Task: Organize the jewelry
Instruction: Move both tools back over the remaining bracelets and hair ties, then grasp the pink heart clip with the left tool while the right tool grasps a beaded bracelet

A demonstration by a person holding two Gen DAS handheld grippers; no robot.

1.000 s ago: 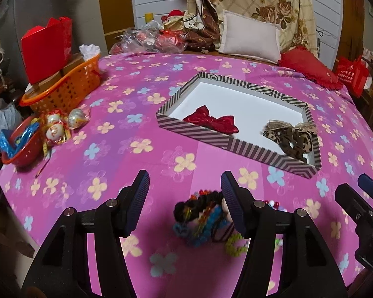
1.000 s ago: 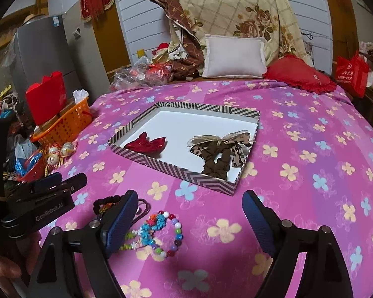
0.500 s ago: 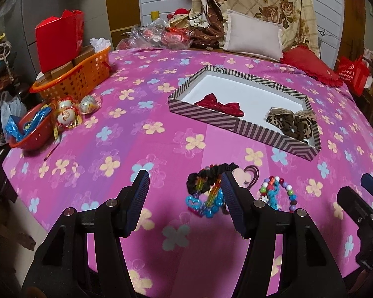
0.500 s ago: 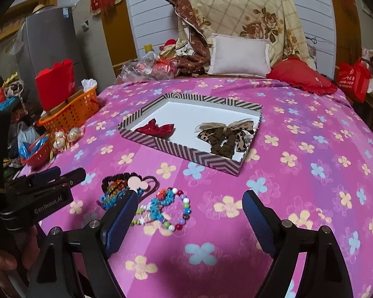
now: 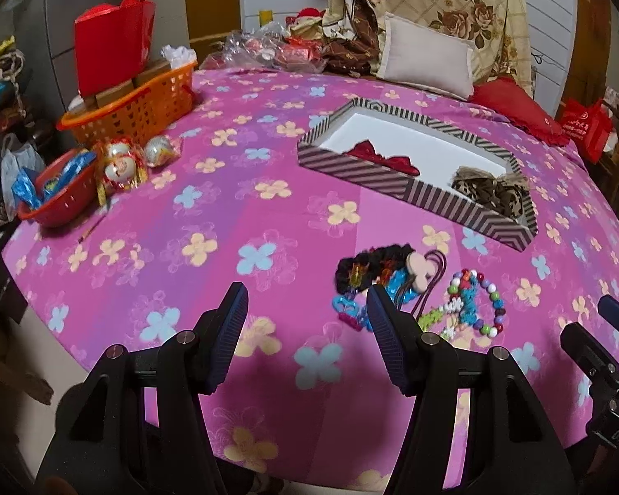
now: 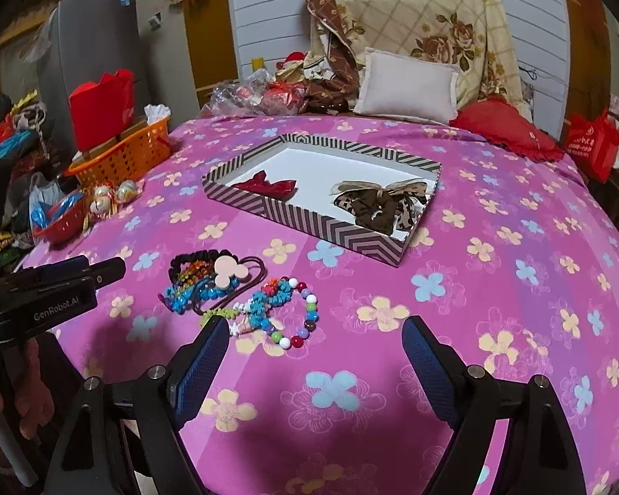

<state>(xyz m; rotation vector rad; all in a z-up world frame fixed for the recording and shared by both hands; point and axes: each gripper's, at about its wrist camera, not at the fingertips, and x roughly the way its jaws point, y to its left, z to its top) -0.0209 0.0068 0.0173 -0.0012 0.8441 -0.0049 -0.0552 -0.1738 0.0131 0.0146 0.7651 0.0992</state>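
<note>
Both tongs, left (image 5: 307, 332) and right (image 6: 315, 357), gape wide and empty; "GenRobot.AI" marks the left one, beads (image 6: 284, 309) lying just ahead.

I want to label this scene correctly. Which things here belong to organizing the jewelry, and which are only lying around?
For the job:
striped box
red bow
leopard bow
bead bracelet
hair ties

Lying about:
orange basket
red bowl
white pillow
red cushion
</note>
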